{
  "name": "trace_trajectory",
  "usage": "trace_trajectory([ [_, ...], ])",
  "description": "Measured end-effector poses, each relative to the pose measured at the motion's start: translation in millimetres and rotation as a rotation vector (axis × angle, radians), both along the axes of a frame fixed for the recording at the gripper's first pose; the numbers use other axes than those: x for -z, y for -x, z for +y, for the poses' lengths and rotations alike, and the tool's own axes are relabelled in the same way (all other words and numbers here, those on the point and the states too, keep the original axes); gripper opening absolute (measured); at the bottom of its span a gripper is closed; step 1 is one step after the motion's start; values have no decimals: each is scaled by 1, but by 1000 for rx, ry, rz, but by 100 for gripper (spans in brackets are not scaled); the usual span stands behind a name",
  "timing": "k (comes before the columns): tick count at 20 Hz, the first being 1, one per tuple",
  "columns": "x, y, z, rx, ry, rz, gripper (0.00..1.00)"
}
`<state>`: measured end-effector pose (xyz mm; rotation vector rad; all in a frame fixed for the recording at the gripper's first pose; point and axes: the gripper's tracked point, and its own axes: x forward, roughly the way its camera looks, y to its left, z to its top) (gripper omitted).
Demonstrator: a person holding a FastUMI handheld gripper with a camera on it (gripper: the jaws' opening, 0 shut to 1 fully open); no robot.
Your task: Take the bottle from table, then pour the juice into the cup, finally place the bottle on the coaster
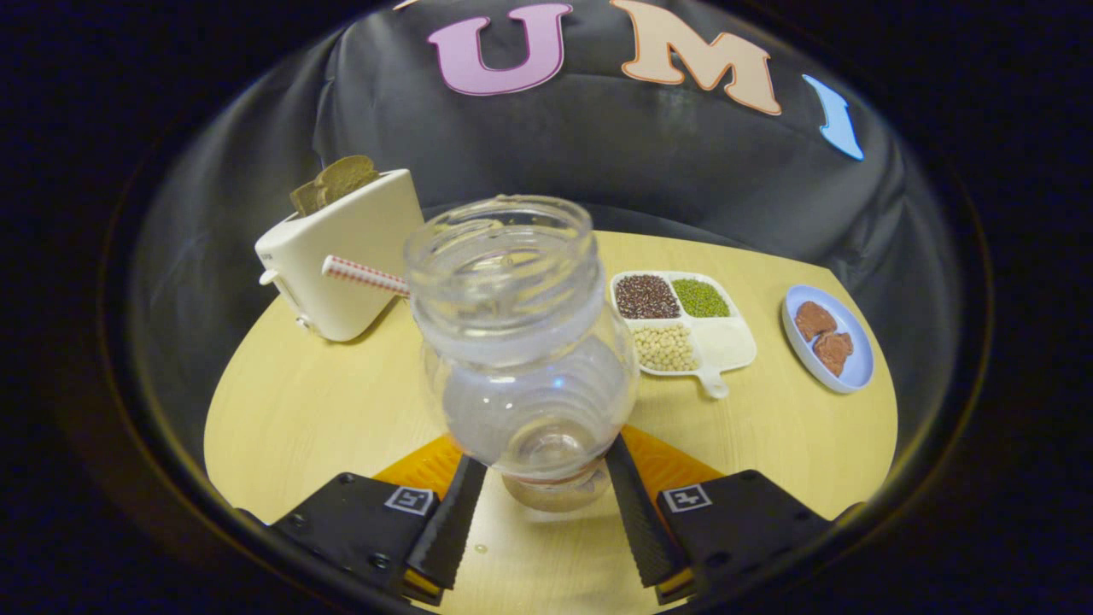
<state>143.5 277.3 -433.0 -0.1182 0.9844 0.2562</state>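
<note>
Gripper view: jaws clamp the clear bottle (523, 342) low on its body, keeping its open mouth upright above the orange coaster (664, 465).

One bottle (523, 342). One gripper (545, 478), two fingers (450, 521). One toaster (341, 256), two bread slices (335, 183). One straw (363, 275). One four-compartment tray (726, 346). One plate (856, 363), two brown pieces (824, 335). One table (307, 410).

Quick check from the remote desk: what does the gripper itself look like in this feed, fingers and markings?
The gripper has two black fingers with ribbed, textured inner pads, tapering forward. Each sits on a chunky black block with visible screws and a small square black-and-white tag on top. Orange parts show behind the blocks, with yellow-orange strips under the finger bases.
</note>
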Motion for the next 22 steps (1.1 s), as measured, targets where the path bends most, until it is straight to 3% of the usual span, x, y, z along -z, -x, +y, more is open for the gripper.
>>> trace_trajectory([
  [10, -42, -5, 0, -4, -1, -68, 87],
  [22, -166, -21, 5, 16, -81, -273, 86],
])
